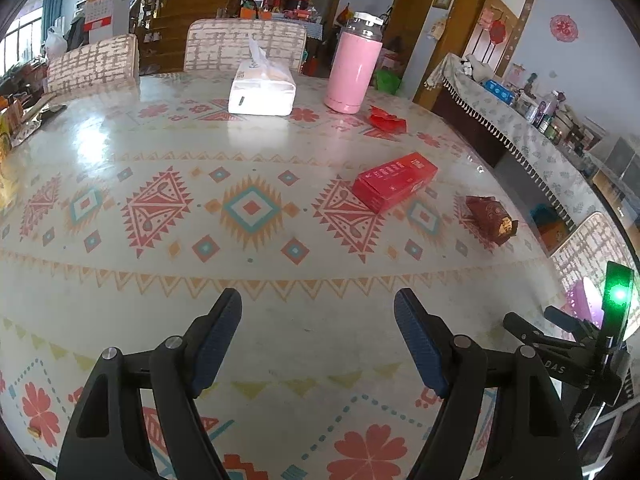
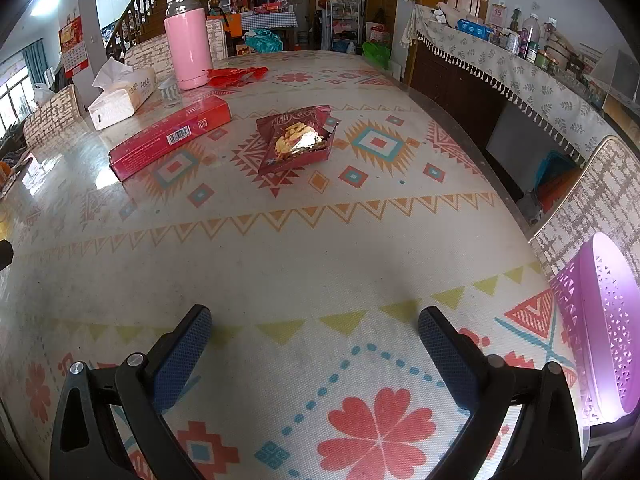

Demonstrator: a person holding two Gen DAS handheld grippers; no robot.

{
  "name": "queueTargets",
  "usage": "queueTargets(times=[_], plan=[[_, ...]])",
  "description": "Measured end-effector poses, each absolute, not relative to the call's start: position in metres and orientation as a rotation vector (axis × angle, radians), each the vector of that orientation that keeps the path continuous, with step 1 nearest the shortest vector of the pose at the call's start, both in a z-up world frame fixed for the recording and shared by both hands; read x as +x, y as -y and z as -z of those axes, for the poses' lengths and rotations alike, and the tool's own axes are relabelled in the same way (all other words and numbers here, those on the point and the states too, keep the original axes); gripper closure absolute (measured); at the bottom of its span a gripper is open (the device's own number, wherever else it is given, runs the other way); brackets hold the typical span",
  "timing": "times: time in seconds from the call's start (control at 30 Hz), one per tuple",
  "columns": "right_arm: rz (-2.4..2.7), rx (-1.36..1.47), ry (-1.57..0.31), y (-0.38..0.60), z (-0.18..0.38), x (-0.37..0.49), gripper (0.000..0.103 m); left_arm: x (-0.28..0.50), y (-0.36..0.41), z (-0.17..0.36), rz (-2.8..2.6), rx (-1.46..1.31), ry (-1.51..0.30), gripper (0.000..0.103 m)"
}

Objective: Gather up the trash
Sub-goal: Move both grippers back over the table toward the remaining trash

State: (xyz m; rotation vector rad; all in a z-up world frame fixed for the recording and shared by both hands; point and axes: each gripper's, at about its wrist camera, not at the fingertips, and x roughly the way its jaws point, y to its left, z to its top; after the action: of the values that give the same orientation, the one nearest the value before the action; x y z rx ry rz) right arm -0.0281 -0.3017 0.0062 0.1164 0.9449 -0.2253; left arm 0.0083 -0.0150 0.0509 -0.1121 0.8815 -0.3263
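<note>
Patterned cloth: a pale cover with red, orange and teal diamonds and flowers is lying over the whole surface [image 2: 280,248].
Left claw [image 1: 318,340]: it is hovering above the near part of the cloth, fingers [image 1: 218,344] standing well apart with nothing between them.
Right claw [image 2: 316,356]: it is hanging over the near flower print, fingers [image 2: 182,356] also spread wide and gripping nothing.
Snack packet [image 2: 298,140]: a dark red torn-open wrapper is lying flat near the middle of the surface, with pale yellowish pieces showing at its mouth; whether these are food or foil glare is hard to tell.
Red box [image 2: 172,136]: a long flat carton with a barcode is lying just left of the snack packet, apart from it.
Red wrapper [image 2: 234,75]: a crumpled shiny scrap is lying farther back, just beside the base of the bottle.
Pink bottle [image 2: 188,40]: it is standing upright toward the far side, lid on.
Tissue pack [image 2: 120,96]: a white soft pack is sitting left of the bottle, one tissue sticking up from its top.
Purple basket [image 2: 600,332]: a perforated plastic bin is showing at the right edge of the right wrist view, just beside the near corner of the surface.
Chairs [image 1: 244,42]: two with checked backs are standing along the far side.
Sideboard [image 2: 520,68]: a cloth-draped one is running along the right wall, crowded with jars and bottles.
</note>
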Motion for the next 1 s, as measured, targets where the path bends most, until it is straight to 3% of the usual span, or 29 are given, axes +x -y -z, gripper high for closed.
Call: queueTargets(times=[0.53,0.73,1.0], plan=[[0.225,0.116,-0.945,0.301,-0.007,-0.028,0.000,0.004,0.024,-0.046,0.271,-0.035,-0.872,0.025],[0.225,0.118,-0.945,0.301,-0.006,-0.028,0.000,0.010,0.030,-0.038,0.239,0.035,-0.899,0.019],[0.150,0.099,-1.053,0.301,-0.010,-0.032,0.000,0.015,0.024,-0.035,0.238,-0.001,-0.946,0.019]])
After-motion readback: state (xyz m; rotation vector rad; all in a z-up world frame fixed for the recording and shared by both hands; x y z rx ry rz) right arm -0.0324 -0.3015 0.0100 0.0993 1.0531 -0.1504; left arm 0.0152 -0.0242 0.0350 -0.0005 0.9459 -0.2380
